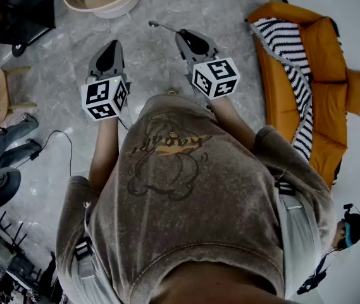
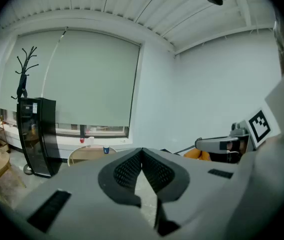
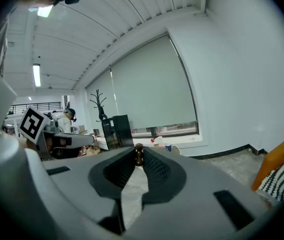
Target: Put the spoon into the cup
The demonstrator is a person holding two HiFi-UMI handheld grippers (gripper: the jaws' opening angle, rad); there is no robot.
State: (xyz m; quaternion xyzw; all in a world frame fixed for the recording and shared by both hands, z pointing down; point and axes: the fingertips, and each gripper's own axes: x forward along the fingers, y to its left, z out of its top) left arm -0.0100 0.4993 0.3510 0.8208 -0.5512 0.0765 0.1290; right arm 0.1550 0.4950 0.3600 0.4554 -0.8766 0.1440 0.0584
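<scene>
Above a grey stone floor point(image 1: 148, 56), the right gripper point(image 1: 181, 37) has its fingers clamped on the spoon point(image 1: 162, 28), which juts forward. Alongside, the left gripper point(image 1: 114, 44) is empty, fingers together. A small blue cup point(image 2: 106, 149) stands on the round desk point(image 2: 77, 154) ahead

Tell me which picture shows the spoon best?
The head view: the spoon sticks out in front of the right gripper, over the floor. The right gripper view shows only a dark bit pinched between its jaws. The left gripper view shows no spoon.

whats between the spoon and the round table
Nothing but bare grey floor separates the spoon and the round table, as the head view shows.
</scene>
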